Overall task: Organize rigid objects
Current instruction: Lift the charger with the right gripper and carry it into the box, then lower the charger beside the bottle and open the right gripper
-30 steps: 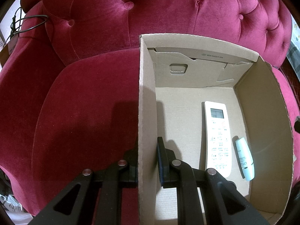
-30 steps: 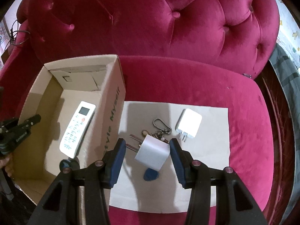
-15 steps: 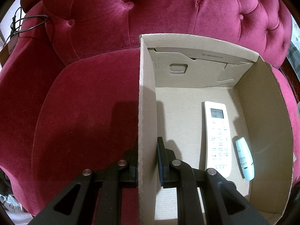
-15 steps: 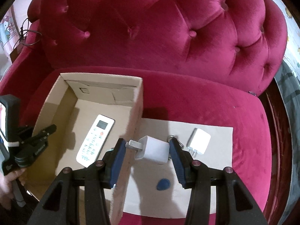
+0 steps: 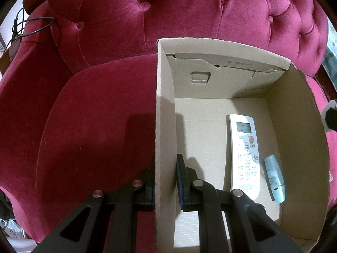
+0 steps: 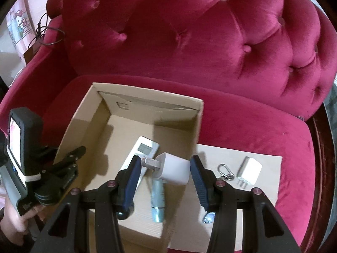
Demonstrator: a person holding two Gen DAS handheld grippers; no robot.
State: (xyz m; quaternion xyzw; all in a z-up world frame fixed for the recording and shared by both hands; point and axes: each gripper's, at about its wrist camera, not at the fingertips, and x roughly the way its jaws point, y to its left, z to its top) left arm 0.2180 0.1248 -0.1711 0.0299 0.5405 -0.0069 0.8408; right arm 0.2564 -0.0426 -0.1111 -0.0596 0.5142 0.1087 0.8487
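Gripping a smooth white cube charger (image 6: 171, 171) above corrugated cardboard box (image 6: 134, 90).

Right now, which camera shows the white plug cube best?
The right wrist view. The white plug cube sits in the middle of it, held between the jaws of the right gripper above the cardboard box. The left wrist view does not show the cube at all.

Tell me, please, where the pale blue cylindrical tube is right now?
The pale blue cylindrical tube lies flat on the floor of the open cardboard box, between the white remote control and the box's right wall in the left wrist view.
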